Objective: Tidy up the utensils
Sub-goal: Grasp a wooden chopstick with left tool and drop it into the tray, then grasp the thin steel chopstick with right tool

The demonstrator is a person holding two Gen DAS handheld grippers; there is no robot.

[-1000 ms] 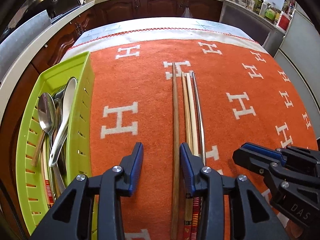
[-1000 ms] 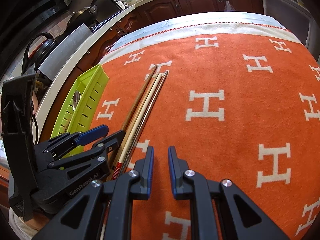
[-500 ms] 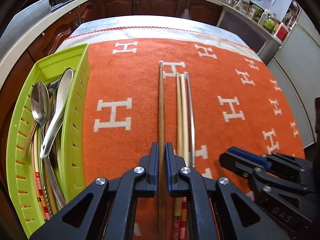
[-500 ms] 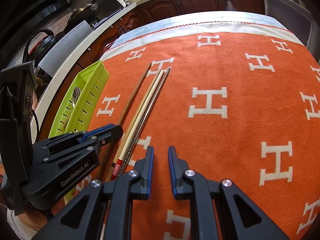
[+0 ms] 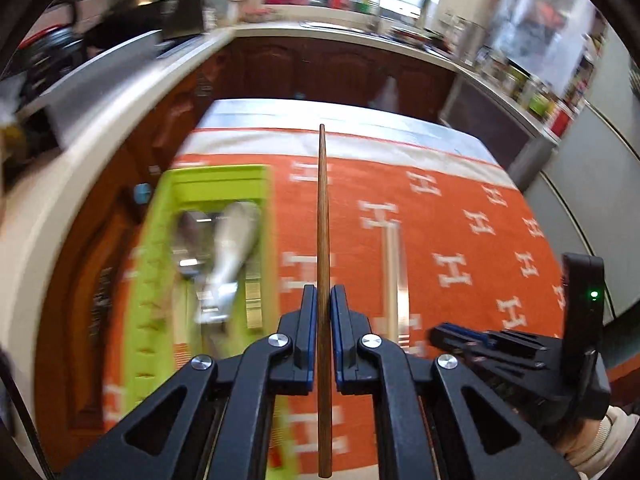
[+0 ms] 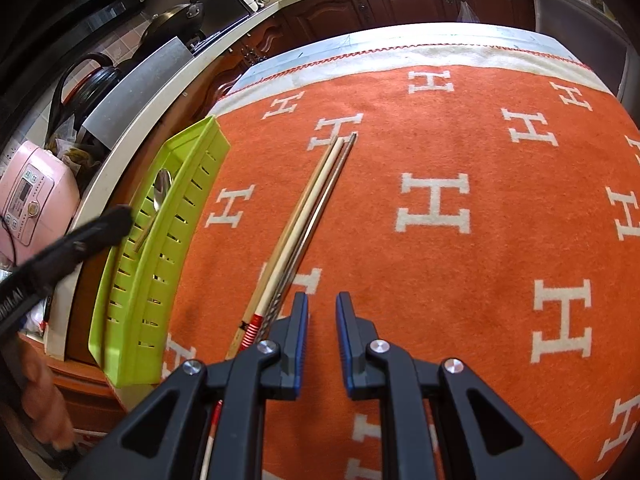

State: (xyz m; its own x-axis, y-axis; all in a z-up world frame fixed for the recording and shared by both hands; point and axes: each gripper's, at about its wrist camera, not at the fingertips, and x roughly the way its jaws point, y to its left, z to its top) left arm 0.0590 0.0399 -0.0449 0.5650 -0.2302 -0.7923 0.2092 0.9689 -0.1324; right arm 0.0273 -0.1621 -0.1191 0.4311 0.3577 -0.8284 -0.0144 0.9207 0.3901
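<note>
Utensils lie partly sorted: at the left the green tray (image 6: 160,264) holds spoons (image 5: 232,248), blurred in my left view, one metal spoon (image 6: 162,190) showing over its wall in the right view. Just right of the tray, my left fingers (image 5: 319,332) are clamped on a brown wooden chopstick (image 5: 323,240), raised above the orange blanket (image 6: 460,272) on the bench. Further right, the remaining chopsticks (image 6: 304,216) lie side by side on the blanket. My right fingers (image 6: 322,344) hover parted just beside their near ends, holding nothing.
</note>
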